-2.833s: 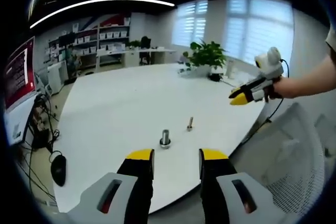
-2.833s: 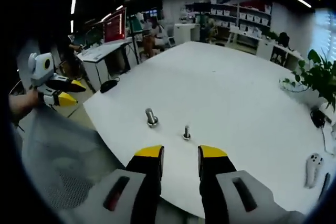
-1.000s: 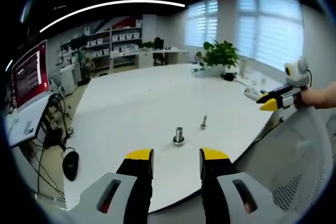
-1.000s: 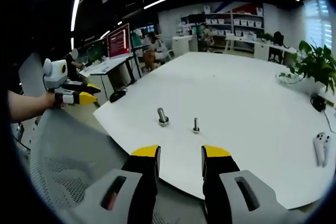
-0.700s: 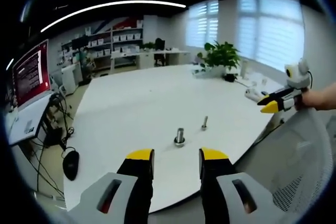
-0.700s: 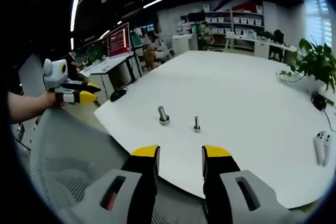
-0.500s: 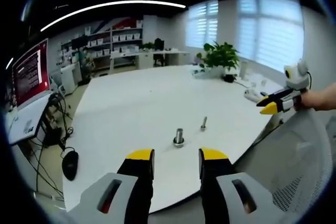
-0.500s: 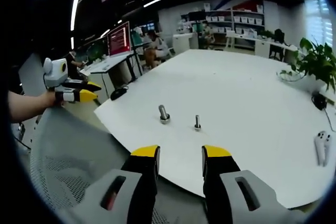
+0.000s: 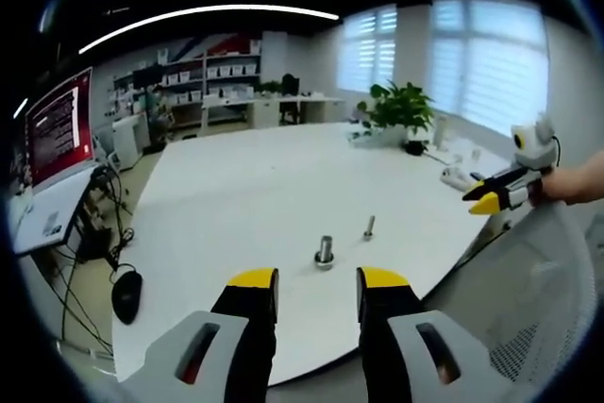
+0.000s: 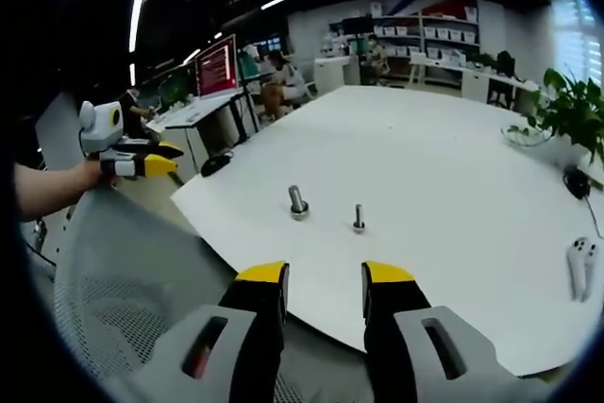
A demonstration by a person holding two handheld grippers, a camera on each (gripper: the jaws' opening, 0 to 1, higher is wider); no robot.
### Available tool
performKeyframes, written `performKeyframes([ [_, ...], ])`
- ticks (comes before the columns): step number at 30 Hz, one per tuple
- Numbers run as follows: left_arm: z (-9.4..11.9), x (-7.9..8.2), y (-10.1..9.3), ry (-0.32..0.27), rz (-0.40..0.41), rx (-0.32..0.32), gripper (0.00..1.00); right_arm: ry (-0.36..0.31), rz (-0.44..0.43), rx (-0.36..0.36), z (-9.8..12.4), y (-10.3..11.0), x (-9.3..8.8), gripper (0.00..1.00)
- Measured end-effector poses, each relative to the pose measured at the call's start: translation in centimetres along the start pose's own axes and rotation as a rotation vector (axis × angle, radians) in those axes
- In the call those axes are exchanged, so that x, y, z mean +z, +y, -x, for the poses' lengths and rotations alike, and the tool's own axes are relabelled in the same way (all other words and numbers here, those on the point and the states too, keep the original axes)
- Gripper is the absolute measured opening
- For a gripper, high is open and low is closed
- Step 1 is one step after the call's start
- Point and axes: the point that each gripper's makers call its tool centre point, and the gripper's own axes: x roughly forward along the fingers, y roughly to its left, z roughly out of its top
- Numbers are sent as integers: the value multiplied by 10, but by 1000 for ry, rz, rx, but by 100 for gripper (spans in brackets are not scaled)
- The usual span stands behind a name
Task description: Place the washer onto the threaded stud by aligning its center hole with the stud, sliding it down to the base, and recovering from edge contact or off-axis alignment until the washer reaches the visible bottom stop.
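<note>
In the left gripper view, the left gripper (image 9: 311, 282) hangs off the near edge of a large white desk (image 9: 245, 186), its yellow-tipped jaws spread apart with nothing between them. On the desk ahead stand two small metal parts, apart from each other: a thicker stud (image 9: 325, 252) with a wider ring at its base, and a thinner bolt (image 9: 369, 227) beyond it to the right. Whether that ring is the washer is too small to tell. The right gripper (image 9: 491, 197) comes in from the right, held in a hand (image 9: 566, 184) above a grey mesh chair back (image 9: 533, 318), well clear of the desk; its jaw gap cannot be made out. A potted plant (image 9: 398, 110) sits at the far edge, a red screen (image 9: 58, 129) at left with unreadable text, and a mouse (image 9: 125, 292) lies on the floor.

In the right gripper view, the right gripper's jaws stand open and empty before the desk edge. The stud (image 10: 298, 203) and bolt (image 10: 359, 219) stand side by side, unobstructed. The left gripper (image 10: 142, 159) shows at left; a white controller (image 10: 581, 266) lies at right.
</note>
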Motion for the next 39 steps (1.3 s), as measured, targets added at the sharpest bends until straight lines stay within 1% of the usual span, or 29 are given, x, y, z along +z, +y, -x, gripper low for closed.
performKeyframes([
  [9,0,1,0,-7,1,4,31,8,3,6,0,0,-2,33],
  [12,0,1,-2,-2,-8,2,31,3,-6,3,1,-2,-1,33],
  [16,0,1,1,-6,1,8,31,-7,-5,-1,1,-2,0,33],
  [20,-1,-1,-1,12,-10,8,30,1,-10,5,1,-2,-2,33],
  [23,-1,-1,0,6,-6,10,30,-5,-14,9,1,-1,-1,33],
  [26,-1,-2,-1,14,-1,9,30,-12,-15,6,2,-1,0,33],
  [39,-1,-2,-1,15,-4,10,30,-4,-26,-1,2,-4,-2,33],
])
